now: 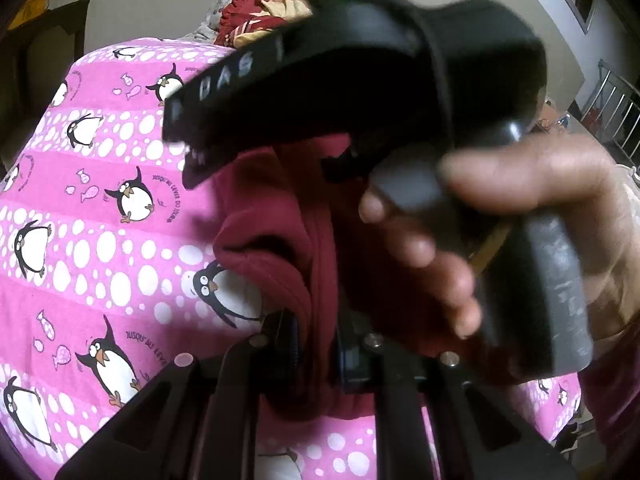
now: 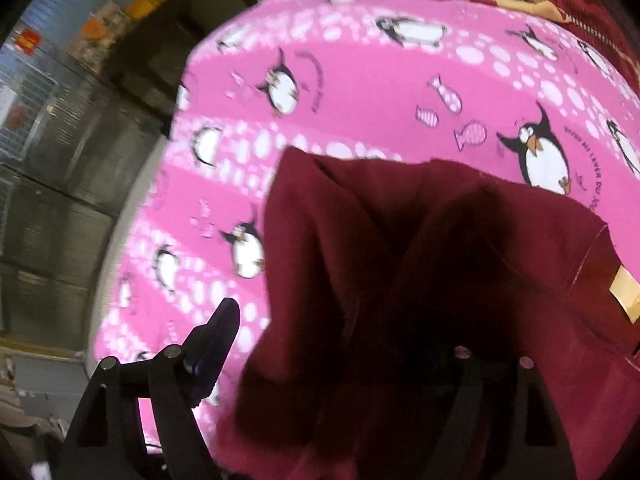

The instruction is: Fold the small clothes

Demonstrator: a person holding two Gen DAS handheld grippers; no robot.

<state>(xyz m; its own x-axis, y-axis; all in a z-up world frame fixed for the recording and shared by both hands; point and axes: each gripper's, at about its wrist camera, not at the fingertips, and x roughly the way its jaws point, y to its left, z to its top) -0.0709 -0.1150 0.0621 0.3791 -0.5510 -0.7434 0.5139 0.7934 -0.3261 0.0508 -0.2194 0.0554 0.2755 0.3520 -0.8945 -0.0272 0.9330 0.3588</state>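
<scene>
The small dark-red fleece garment (image 1: 280, 216) hung bunched in the lower centre of the left wrist view, its long folds running straight up from the left gripper (image 1: 316, 344), whose jaws were clamped tight on a gathered edge of it. In the right wrist view the same cloth draped over the centre and right, covering one finger of the right gripper (image 2: 332, 356); the other finger (image 2: 216, 340) stood clear at lower left, so the jaws were spread wide and pinched nothing. The left gripper was thus the only one holding, and the right would probably have to find a free edge just ahead. Beneath lay a bed in a pink penguin-print sheet (image 1: 100, 208), with a heap of red and yellow clothes (image 1: 260, 12) at top centre and a pale wall behind.
</scene>
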